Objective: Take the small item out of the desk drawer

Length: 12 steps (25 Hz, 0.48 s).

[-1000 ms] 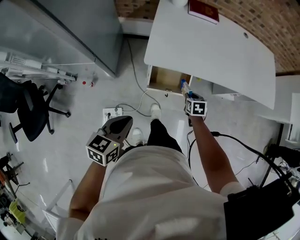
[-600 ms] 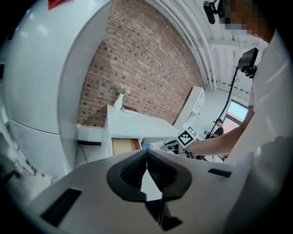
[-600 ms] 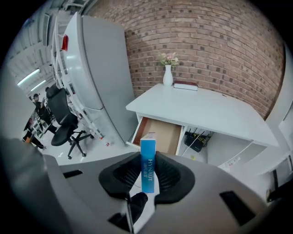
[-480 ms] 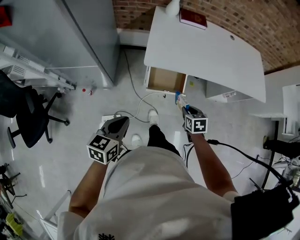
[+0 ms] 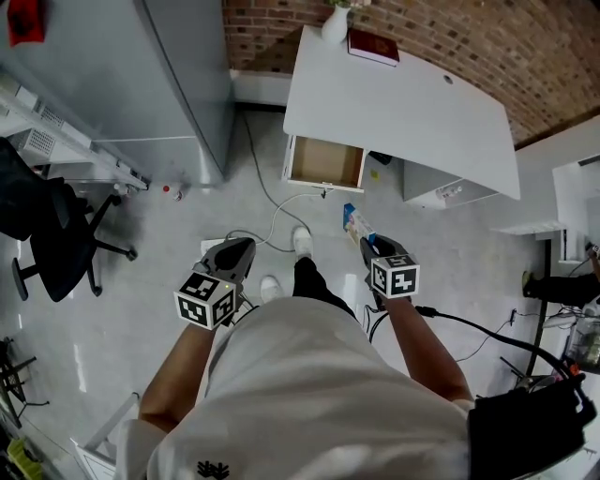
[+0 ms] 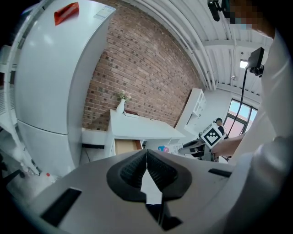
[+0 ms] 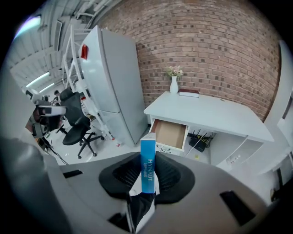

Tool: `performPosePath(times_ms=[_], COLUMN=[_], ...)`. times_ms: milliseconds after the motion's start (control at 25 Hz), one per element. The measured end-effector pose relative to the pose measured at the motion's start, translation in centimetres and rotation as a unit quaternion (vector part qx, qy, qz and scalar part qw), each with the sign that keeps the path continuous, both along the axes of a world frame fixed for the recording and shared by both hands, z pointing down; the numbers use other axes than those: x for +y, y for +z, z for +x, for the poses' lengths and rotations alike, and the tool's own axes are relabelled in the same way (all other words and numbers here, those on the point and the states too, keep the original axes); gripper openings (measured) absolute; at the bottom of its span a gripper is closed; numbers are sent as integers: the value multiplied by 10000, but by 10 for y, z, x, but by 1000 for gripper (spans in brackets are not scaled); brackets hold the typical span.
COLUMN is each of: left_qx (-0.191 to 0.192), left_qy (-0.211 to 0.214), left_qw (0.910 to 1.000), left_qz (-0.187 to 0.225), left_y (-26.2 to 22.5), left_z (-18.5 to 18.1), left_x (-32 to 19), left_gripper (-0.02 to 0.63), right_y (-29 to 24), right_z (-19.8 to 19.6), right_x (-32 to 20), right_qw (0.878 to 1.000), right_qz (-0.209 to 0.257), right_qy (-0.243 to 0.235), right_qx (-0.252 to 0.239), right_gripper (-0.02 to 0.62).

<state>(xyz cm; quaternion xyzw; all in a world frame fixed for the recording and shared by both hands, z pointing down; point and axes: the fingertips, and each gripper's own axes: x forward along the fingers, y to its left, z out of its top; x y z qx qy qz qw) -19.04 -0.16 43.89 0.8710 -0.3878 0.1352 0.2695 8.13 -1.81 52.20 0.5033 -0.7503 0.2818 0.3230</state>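
— Right gripper (image 7: 147, 172): gripping anything?

— Clamped on a small blue box (image 7: 148, 157), upright between the pads, printed side toward the camera.

— Where, going by the desk (image 5: 403, 103)?

— Well out in front of it, over the floor (image 5: 187, 225), clear of the drawer (image 5: 325, 162).

— And the drawer itself?

— Hanging open under the desk's left end, brown inside showing.

— Left gripper (image 6: 146, 165)?

— Clenched tight on nothing. Held low, farther from the desk than the right one, and off to the left of the open drawer.

— Anything on top of the desk?

— A white vase (image 5: 335, 25) with flowers and a dark red book (image 5: 373, 47) just beside it, both at the desk's far edge by the brick wall (image 5: 281, 14).
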Motion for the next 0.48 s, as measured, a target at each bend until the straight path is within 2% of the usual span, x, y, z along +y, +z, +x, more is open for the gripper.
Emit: performPosePath(times_ms=[480], left_qx=[-108], left_qy=[396], left_qw=[9992], left_qz=[-20], left_y=[4], left_z=[10], left_x=[34], left_gripper=[23], right_y=[-16], right_z=[-1], right_x=[68], right_qw=[9999], right_qz=[27], right_qy=[-34], right_qx=[-117], right_gripper=[110])
